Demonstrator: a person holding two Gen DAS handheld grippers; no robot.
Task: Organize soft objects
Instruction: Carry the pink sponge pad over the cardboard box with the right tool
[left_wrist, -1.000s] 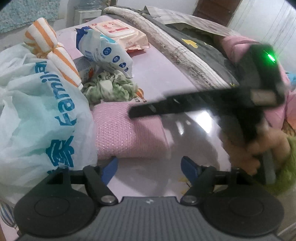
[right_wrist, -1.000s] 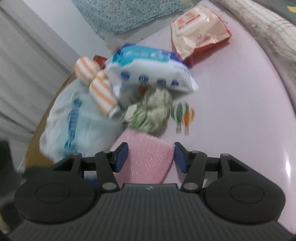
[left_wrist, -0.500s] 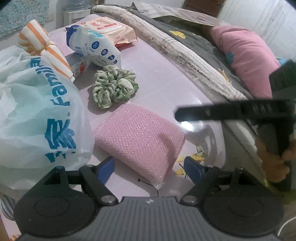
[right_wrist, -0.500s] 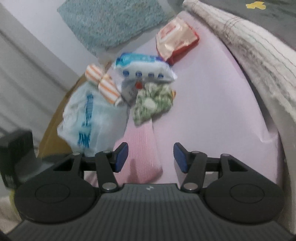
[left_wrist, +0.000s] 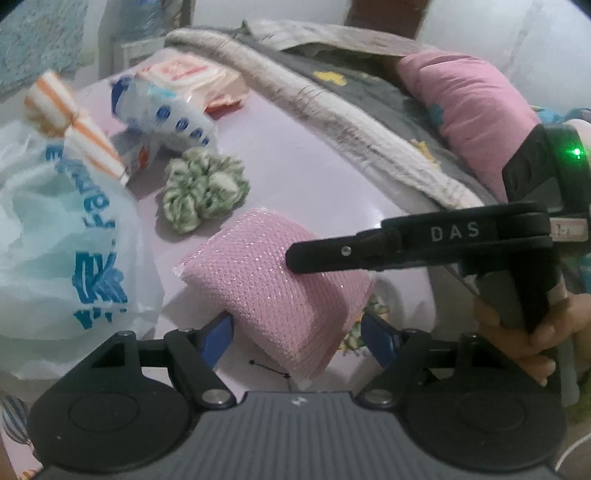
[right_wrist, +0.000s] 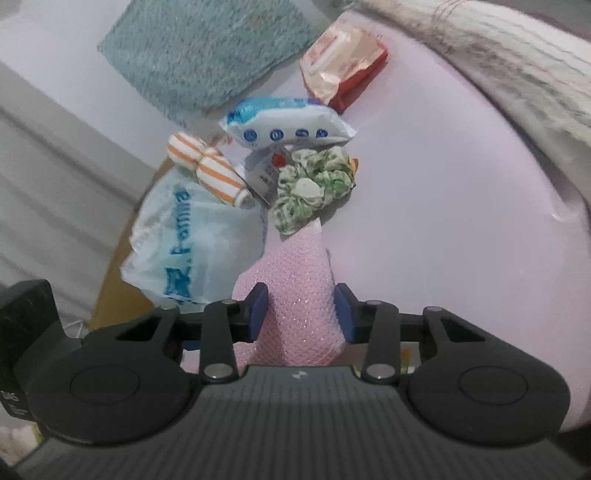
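Note:
A pink mesh sponge (left_wrist: 280, 291) is lifted off the pink table, tilted. My right gripper (right_wrist: 301, 314) is shut on it (right_wrist: 299, 295); in the left wrist view its black fingers (left_wrist: 332, 253) press the sponge's top from the right. My left gripper (left_wrist: 297, 334) is open, its blue pads either side of the sponge's near end; whether they touch it I cannot tell. A green-and-white scrunchie (left_wrist: 203, 188) lies beyond the sponge and also shows in the right wrist view (right_wrist: 314, 188). An orange-striped rolled cloth (left_wrist: 70, 122) rests on a white plastic bag (left_wrist: 62, 240).
A blue-and-white tissue pack (left_wrist: 166, 114) and a red-and-white wipes pack (left_wrist: 192, 77) lie at the back of the table (left_wrist: 295, 158). A bed with grey blanket (left_wrist: 351, 110) and pink pillow (left_wrist: 469, 107) borders the right. A teal mat (right_wrist: 207, 51) lies beyond the table.
My right gripper has closed on the pink sponge and raised it from the table. My left gripper has moved in so its open pads flank the sponge's near end.

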